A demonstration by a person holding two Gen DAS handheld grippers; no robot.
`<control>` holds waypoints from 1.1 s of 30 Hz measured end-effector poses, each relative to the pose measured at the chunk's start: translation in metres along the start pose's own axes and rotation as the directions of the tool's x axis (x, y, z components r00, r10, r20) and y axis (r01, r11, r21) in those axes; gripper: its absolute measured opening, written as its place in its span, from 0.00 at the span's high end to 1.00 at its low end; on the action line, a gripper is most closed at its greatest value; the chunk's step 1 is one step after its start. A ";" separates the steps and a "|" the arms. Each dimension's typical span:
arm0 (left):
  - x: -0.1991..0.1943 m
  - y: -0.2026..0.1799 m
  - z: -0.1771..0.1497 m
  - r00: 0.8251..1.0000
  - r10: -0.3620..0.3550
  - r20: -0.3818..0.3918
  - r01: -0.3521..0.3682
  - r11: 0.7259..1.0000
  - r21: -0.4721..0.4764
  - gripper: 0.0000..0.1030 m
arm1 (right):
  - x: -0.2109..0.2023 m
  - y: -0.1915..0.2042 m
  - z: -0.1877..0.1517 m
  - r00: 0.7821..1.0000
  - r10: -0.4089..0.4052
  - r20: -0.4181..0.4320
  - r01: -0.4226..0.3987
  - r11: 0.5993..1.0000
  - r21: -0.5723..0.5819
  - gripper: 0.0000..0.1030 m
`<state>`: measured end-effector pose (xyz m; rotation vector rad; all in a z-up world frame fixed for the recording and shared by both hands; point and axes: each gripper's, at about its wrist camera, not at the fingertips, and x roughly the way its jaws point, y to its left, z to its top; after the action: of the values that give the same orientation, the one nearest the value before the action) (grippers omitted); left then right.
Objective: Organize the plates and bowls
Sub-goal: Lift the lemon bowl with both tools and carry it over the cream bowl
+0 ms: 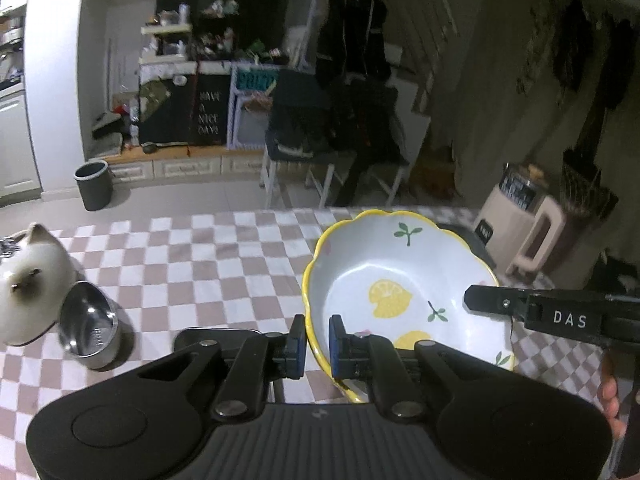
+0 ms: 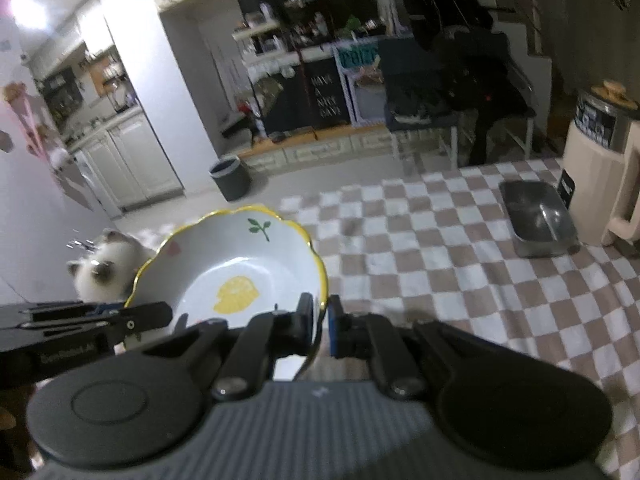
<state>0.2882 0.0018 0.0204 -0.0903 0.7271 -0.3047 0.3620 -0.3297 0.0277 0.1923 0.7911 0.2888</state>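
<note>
The lemon bowl (image 1: pixel 404 280), white with a wavy yellow rim and painted lemons and green sprigs, is held in the air above the checkered worktop (image 1: pixel 208 264), tilted so its inside faces both cameras. The left gripper (image 1: pixel 317 344) has its jaws narrowed onto the bowl's left rim, one blue pad outside the wall and one inside. The right gripper (image 2: pixel 320 330) pinches the opposite rim in the same way, jaws nearly together with the wall between them. In the left wrist view the right gripper reaches in from the right edge over the bowl's far side; in the right wrist view the left gripper comes in from the left edge.

Near the worktop's left edge sits a white cat figure (image 1: pixel 28 284), with a round steel bowl (image 1: pixel 90 326) just beside it. Toward the far right corner lies a rectangular steel tray (image 2: pixel 538 220), next to a beige appliance (image 2: pixel 600 184) with a handle. Beyond the far edge, on the floor, stands a dark waste bin (image 1: pixel 94 184).
</note>
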 end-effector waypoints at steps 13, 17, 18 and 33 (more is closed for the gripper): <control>-0.073 0.013 -0.050 0.994 0.066 0.085 -0.066 0.998 -0.008 0.89 | -0.024 0.037 -0.046 0.996 0.092 0.001 -0.092 0.996 -0.022 0.91; -0.073 0.019 -0.077 0.995 0.087 0.049 -0.086 0.996 -0.012 0.88 | -0.021 0.044 -0.069 0.993 0.105 -0.047 -0.106 0.994 -0.020 0.91; -0.071 0.020 -0.084 0.995 0.092 0.032 -0.092 0.996 -0.013 0.88 | -0.019 0.045 -0.075 0.993 0.102 -0.063 -0.104 0.994 -0.022 0.91; -0.034 0.031 -0.139 0.987 0.088 -0.136 -0.090 0.996 -0.008 0.88 | 0.014 0.048 -0.134 0.966 0.036 -0.255 -0.051 0.997 -0.054 0.89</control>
<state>0.1793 0.0452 -0.0669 -0.0503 0.8658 -0.2222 0.2659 -0.2716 -0.0608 0.1167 1.0312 0.3834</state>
